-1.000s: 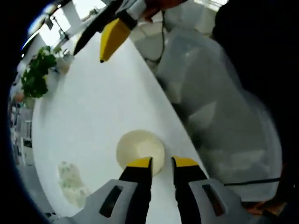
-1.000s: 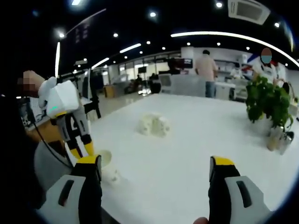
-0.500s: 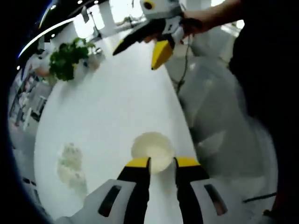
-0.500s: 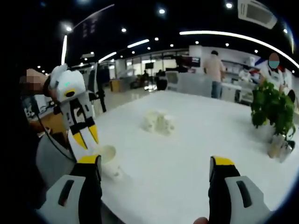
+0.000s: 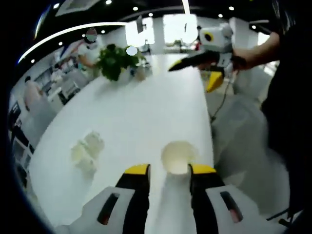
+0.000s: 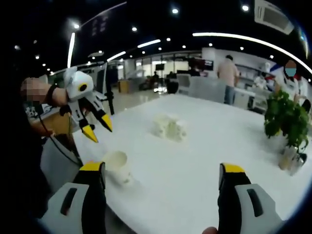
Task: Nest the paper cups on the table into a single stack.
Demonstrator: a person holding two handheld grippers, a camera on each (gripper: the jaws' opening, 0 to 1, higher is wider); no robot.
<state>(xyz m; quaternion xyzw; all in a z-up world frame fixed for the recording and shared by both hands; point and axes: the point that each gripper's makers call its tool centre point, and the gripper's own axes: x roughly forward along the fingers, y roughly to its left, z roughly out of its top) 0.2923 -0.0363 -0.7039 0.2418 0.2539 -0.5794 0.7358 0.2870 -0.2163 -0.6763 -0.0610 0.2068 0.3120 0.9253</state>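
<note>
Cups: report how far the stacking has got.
Done: nothing nested yet. One cup stands alone near the table edge; a cluster of cups sits apart. In hand: nothing; the left gripper is open above the lone cup, the right gripper open. Left: all stacking.

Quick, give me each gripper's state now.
Left gripper: open, holding nothing; the paper cup stands on the table just beyond its fingers.
Right gripper: open wide, holding nothing.

Ceiling spotlights [image 6: 174,10] and long light strips [image 6: 246,39] are glowing over a dark open office. A potted plant [image 6: 286,120] is standing near the white tabletop's [image 6: 204,161] far edge, with people standing at counters behind.
</note>
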